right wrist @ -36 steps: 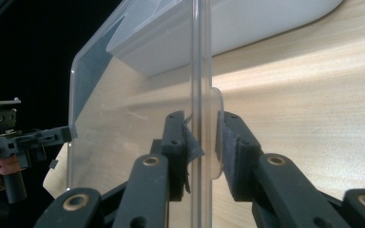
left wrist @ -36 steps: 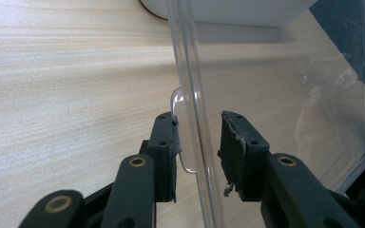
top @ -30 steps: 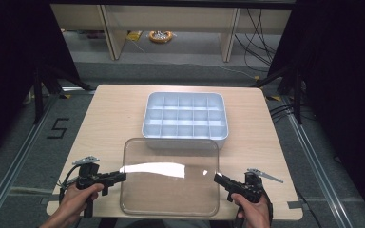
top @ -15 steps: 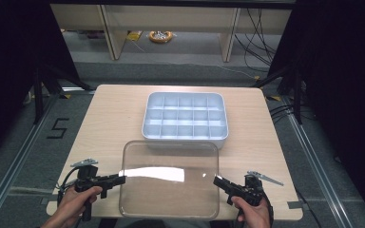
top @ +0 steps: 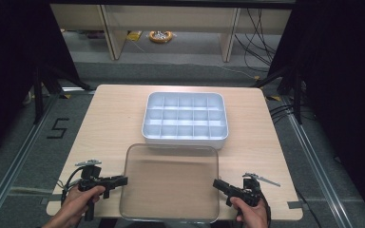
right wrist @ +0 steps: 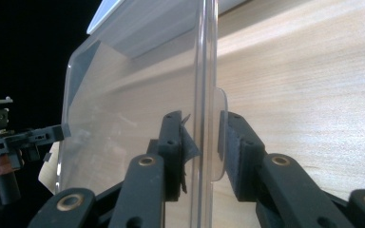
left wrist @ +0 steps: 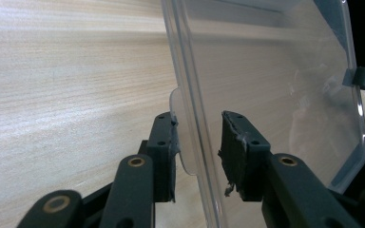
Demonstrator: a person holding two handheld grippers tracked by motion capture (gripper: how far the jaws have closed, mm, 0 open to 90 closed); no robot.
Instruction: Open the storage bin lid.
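Two tongs [top: 123,179] [top: 216,183], just opening, straddle the clear lid's [top: 171,183] edges; its near rim is cropped.

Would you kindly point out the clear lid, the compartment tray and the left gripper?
clear lid [top: 171,183], high view, middle of its panel.
compartment tray [top: 185,139], high view, near wall.
left gripper [left wrist: 197,145], left gripper view, midway between fingertips.

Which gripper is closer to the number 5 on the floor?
Left. The left gripper sits at the left edge of the clear lid, on the side of the number 5; the right gripper is across the lid. Both have just been opening around its edges.
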